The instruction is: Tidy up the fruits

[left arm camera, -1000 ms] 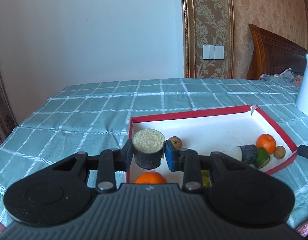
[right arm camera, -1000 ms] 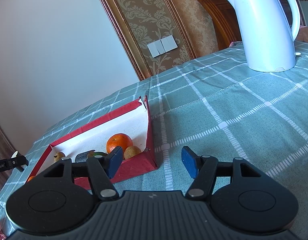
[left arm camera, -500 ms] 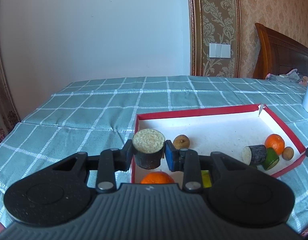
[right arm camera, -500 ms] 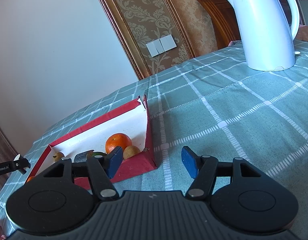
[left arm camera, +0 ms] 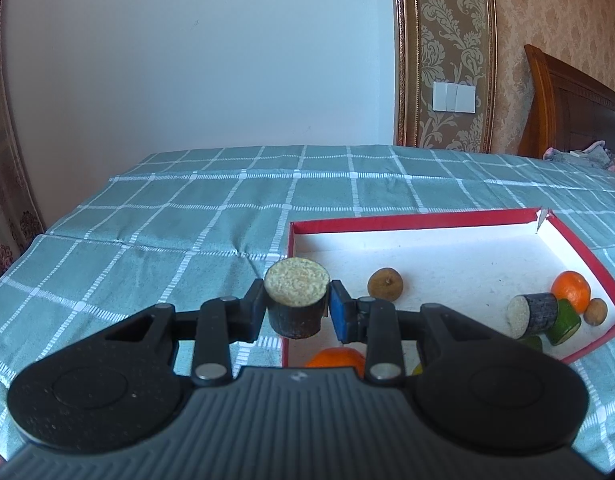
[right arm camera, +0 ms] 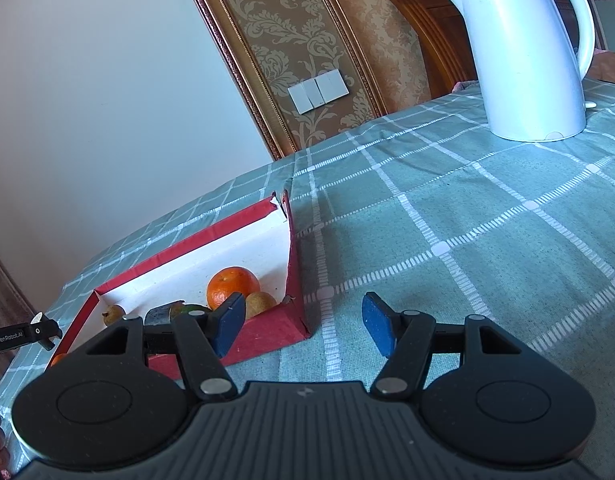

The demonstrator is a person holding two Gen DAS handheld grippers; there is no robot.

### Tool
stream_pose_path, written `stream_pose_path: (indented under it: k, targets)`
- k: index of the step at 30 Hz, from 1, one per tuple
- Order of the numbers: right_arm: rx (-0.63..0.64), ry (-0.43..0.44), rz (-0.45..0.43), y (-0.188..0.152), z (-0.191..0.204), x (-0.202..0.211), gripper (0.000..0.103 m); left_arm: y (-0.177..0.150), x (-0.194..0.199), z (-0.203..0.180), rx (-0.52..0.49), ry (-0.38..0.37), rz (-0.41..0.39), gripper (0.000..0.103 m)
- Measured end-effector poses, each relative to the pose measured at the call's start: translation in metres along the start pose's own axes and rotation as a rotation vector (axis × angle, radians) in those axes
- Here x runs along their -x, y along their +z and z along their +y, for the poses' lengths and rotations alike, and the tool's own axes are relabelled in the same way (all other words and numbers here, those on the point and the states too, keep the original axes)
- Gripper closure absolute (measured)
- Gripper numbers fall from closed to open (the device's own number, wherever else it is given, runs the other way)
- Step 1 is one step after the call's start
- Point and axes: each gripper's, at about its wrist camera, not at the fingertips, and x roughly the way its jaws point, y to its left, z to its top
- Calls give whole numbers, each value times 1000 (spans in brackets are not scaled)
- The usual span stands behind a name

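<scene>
Cloth [right arm camera: 467, 240] beside tray [right arm camera: 295, 264] apparently bare

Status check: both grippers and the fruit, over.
Left gripper shut on dark cut piece, over red box edge. Right gripper open, empty. Nothing blocking.

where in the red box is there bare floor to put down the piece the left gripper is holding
The red box is bare across its middle and far side, between the brown fruit and the torn far corner. The near right corner is crowded: an orange, a dark cut piece, a green piece and a small brown fruit. Another orange sits under the left gripper.
</scene>
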Motion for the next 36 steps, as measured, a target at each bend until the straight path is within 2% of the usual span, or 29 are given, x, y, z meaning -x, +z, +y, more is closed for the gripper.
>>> stream_pose_path:
  k: [5, 6, 7, 9, 14, 19, 25, 28, 30, 31, 33, 36]
  targets:
    - [0, 0, 1, 0, 0, 0, 39, -1, -8, 0, -4, 20, 13, 71]
    - [0, 0, 1, 0, 0, 0, 39, -1, -8, -1, -10, 26, 8, 63]
    - [0, 0, 1, 0, 0, 0, 39, -1, -8, -2, -14, 37, 1, 47]
    - [-1, 0, 2, 0, 0, 0, 39, -1, -6, -3, -17, 64, -23, 29]
    - [-1, -1, 2, 0, 0, 0, 39, -1, -2, -5, -27, 61, -37, 24]
    - [5, -7, -5, -1, 0, 1, 39, -3, 9, -8, -25, 70, -41, 7]
    - [62, -33, -19, -2, 9, 3, 39, -5, 31, -15, -7, 44, -45, 0]
    - [109, -55, -23, -3, 24, 8, 39, -5, 42, -19, -7, 23, -49, 0]
    - [133, -40, -19, -5, 38, 14, 39, -5, 49, -22, -12, 15, -61, 0]
    - [152, -26, -21, -6, 47, 18, 38, -5, 52, -23, -12, 10, -64, 0]
    - [196, -7, -27, -10, 67, 26, 24, -6, 59, -25, -12, -5, -67, 0]
    - [274, 15, -25, -19, 98, 36, 22, -7, 66, -27, -10, -19, -71, 0]
